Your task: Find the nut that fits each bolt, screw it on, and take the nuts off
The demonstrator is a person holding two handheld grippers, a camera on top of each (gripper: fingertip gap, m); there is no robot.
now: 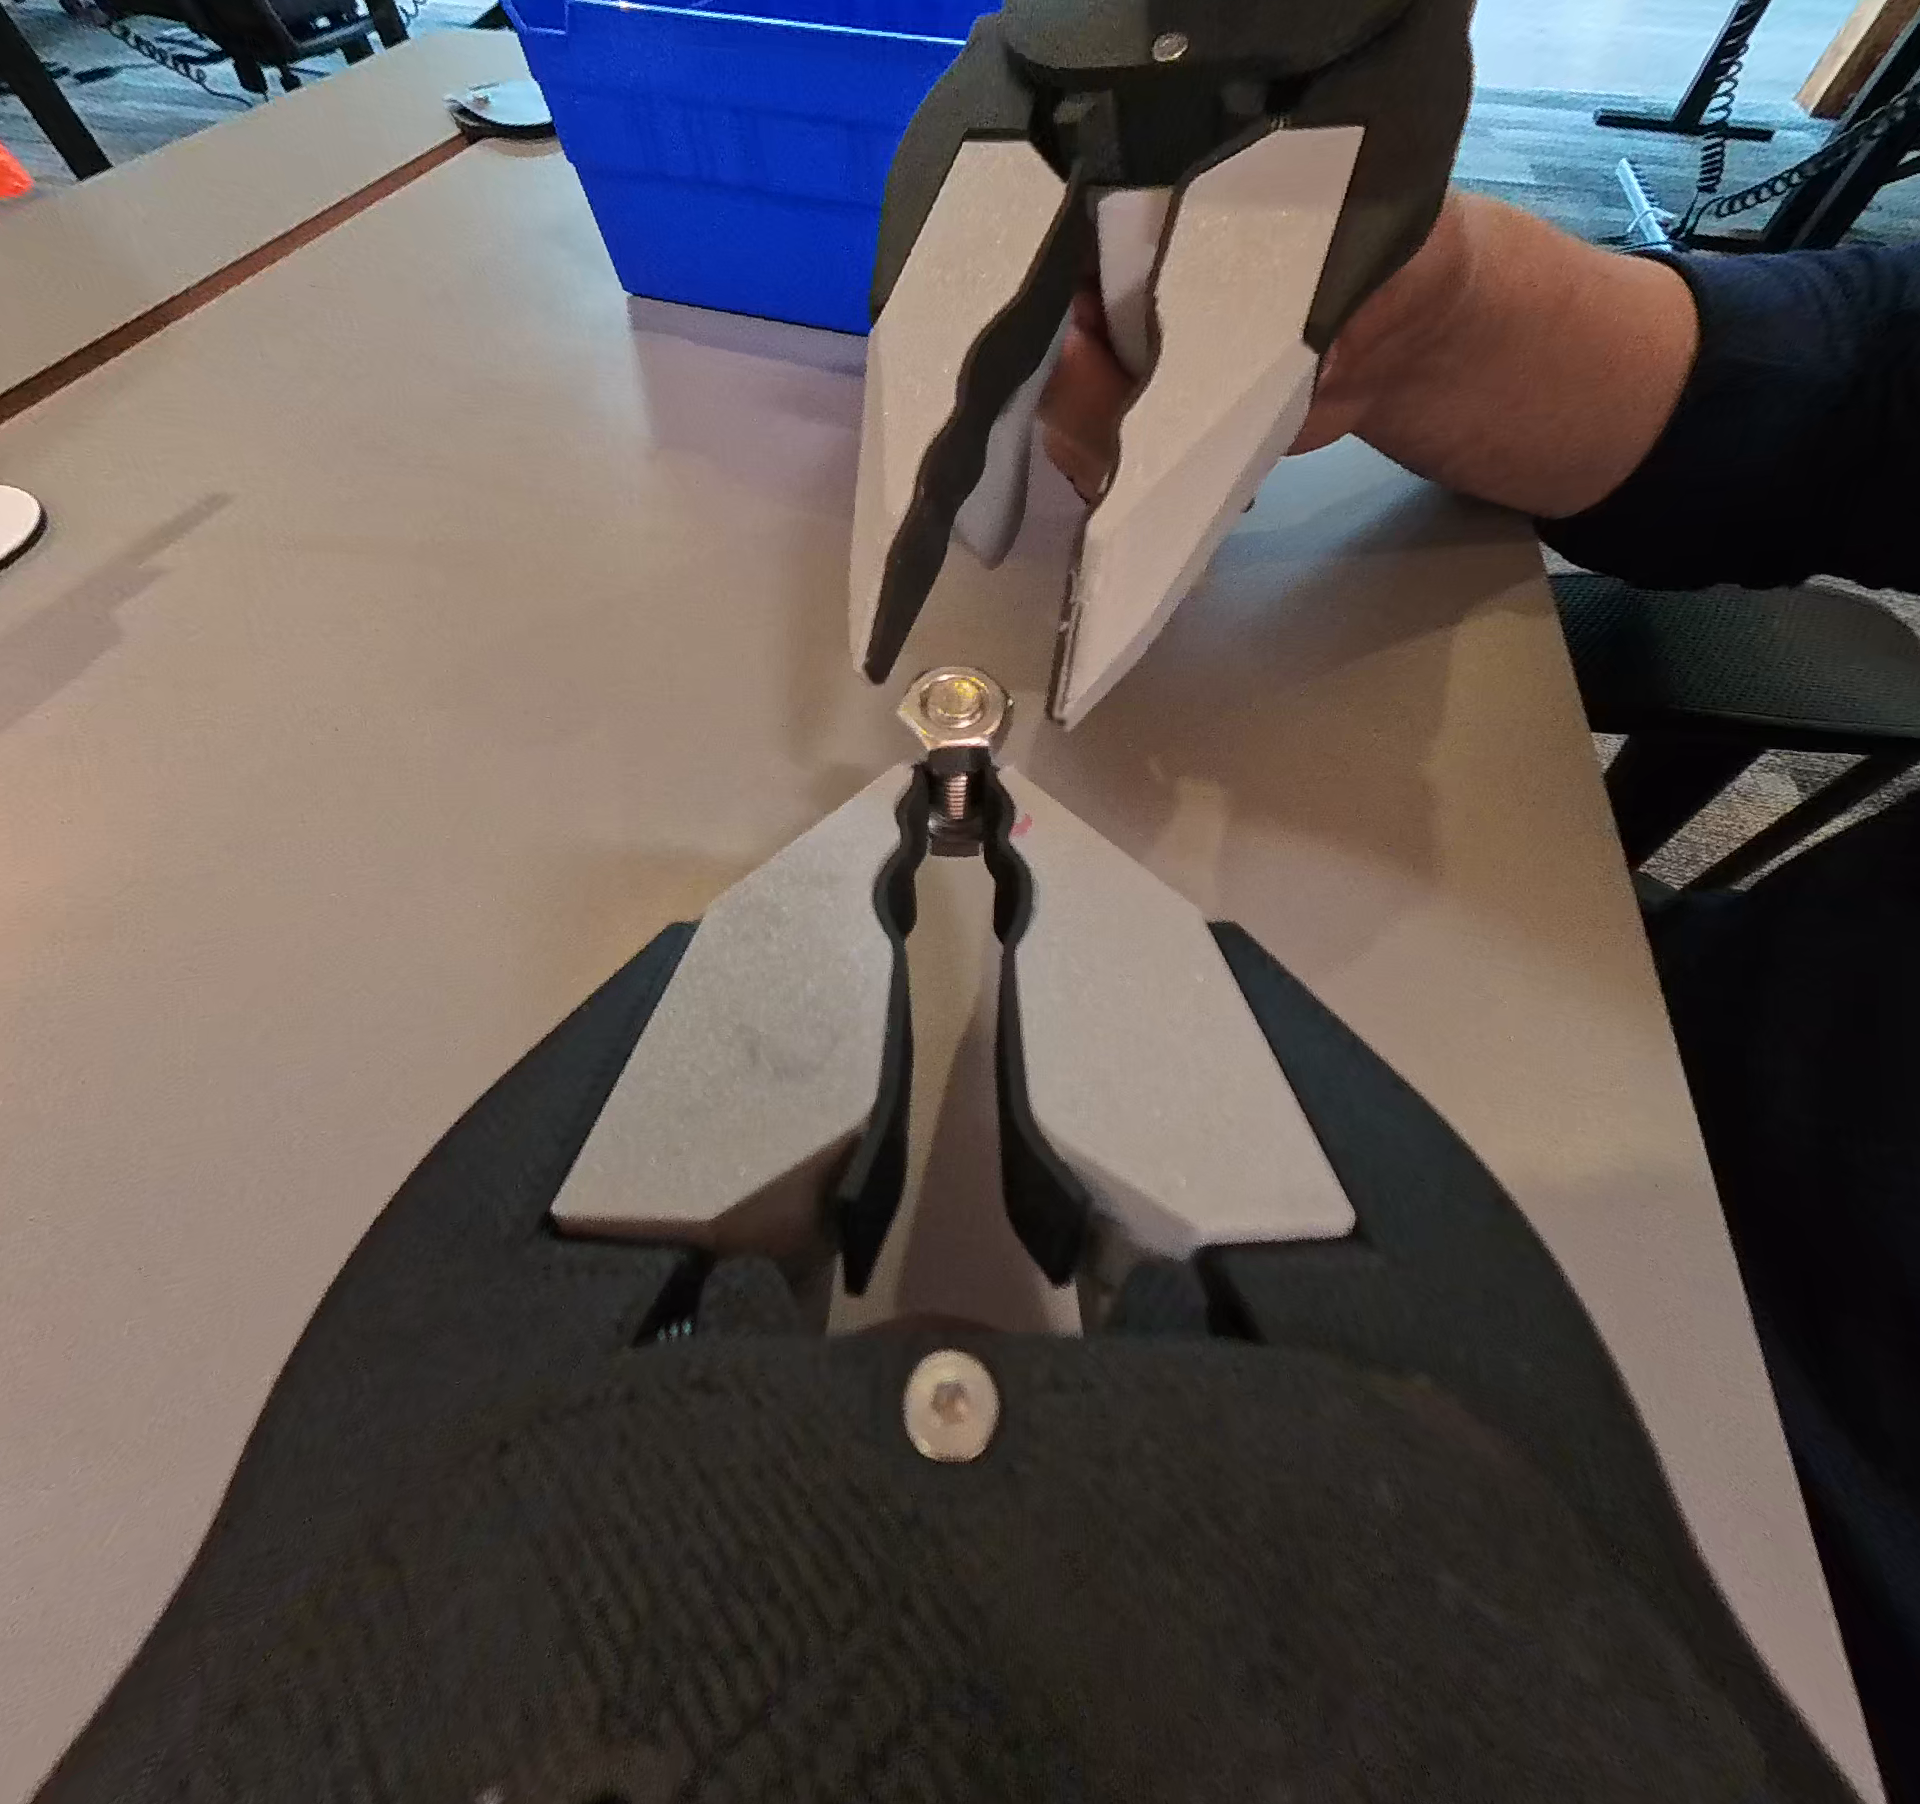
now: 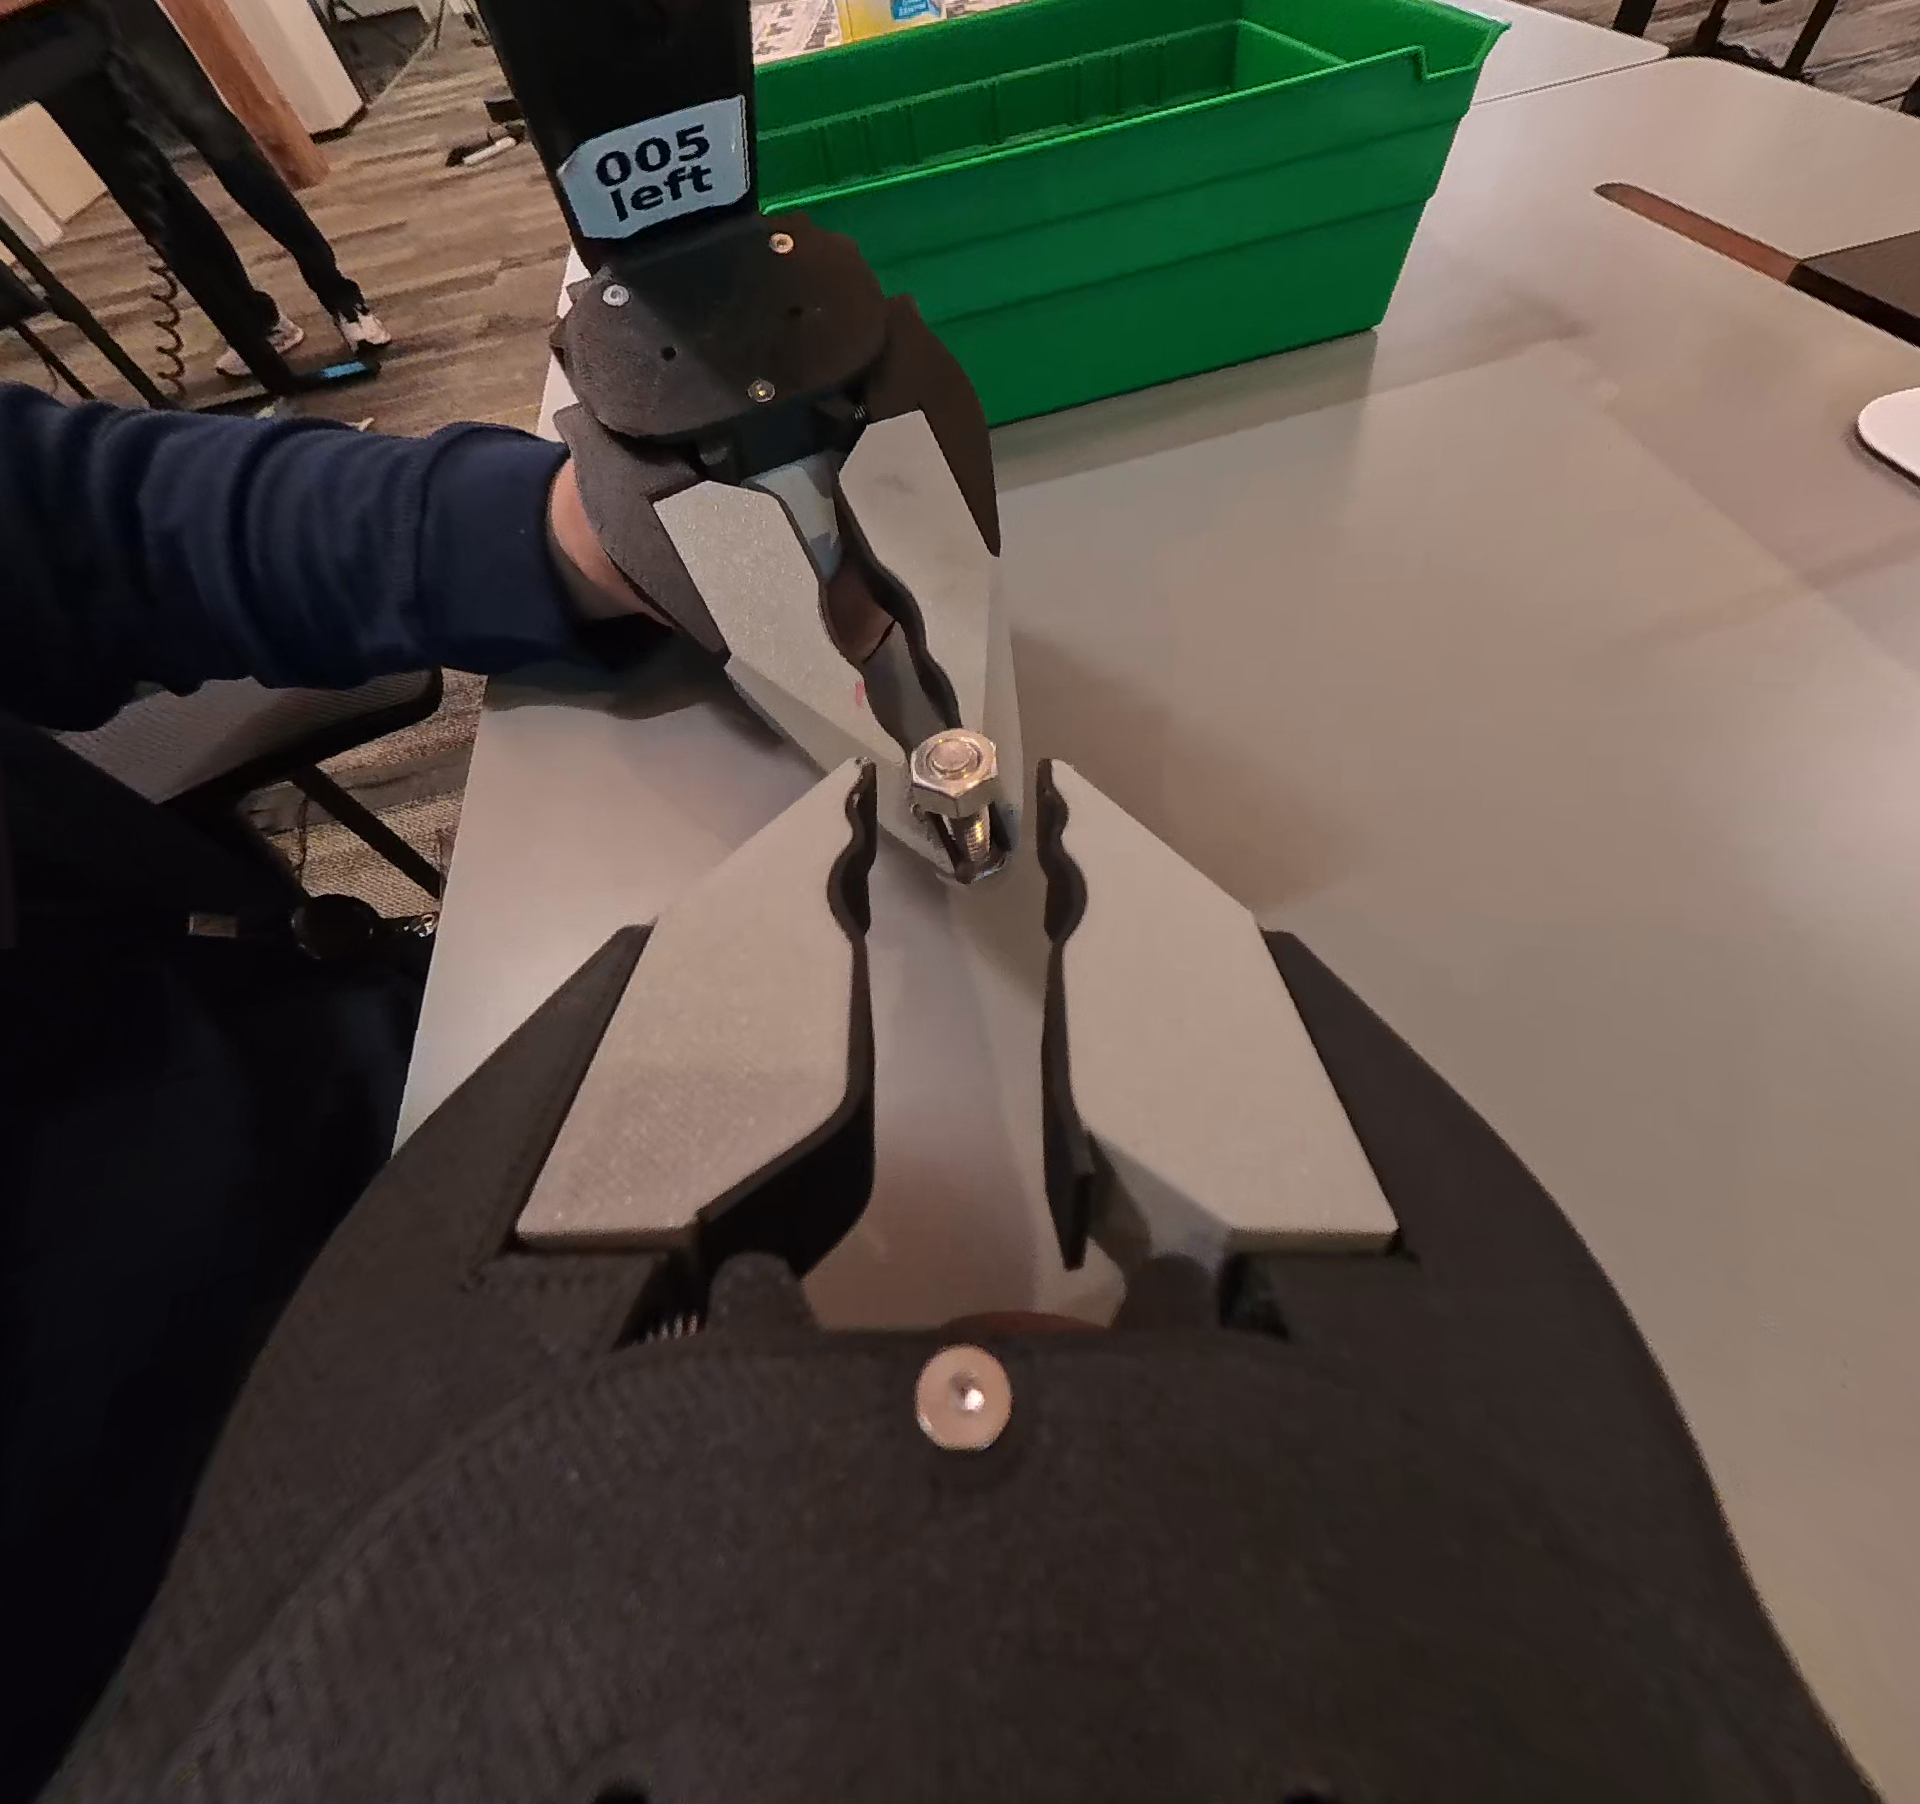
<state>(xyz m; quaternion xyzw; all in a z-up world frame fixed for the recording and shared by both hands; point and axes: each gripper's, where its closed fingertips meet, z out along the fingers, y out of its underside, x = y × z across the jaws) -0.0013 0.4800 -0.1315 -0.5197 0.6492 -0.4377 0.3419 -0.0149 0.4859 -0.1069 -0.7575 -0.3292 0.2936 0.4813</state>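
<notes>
Above the grey table (image 1: 416, 611), near its front edge, the left gripper (image 1: 954, 798) is pinching a bolt (image 1: 951, 798) low on its threaded shank, close to the head, and is holding it upright. A silver nut (image 1: 954, 715) is sitting at the top of the thread, with the bolt's end showing through its hole. The bolt's long axis is standing roughly vertical, tipped slightly toward the left wrist camera.

Just beyond the nut, the right gripper (image 1: 966, 694) is hanging with its fingers spread, one tip on each side of the nut and neither touching it. From the right wrist view the nut (image 2: 954, 775) is lying straight ahead, between the fingertips (image 2: 857, 788) and slightly past them, so this gripper (image 2: 951, 788) is the one placed to close on it. My judgement is that closing on the nut's flats and turning about the bolt's axis is the coming move.

Farther back, a blue bin (image 1: 727, 144) and a green bin (image 2: 1143, 196) are standing on the table; no contents are showing in either.
</notes>
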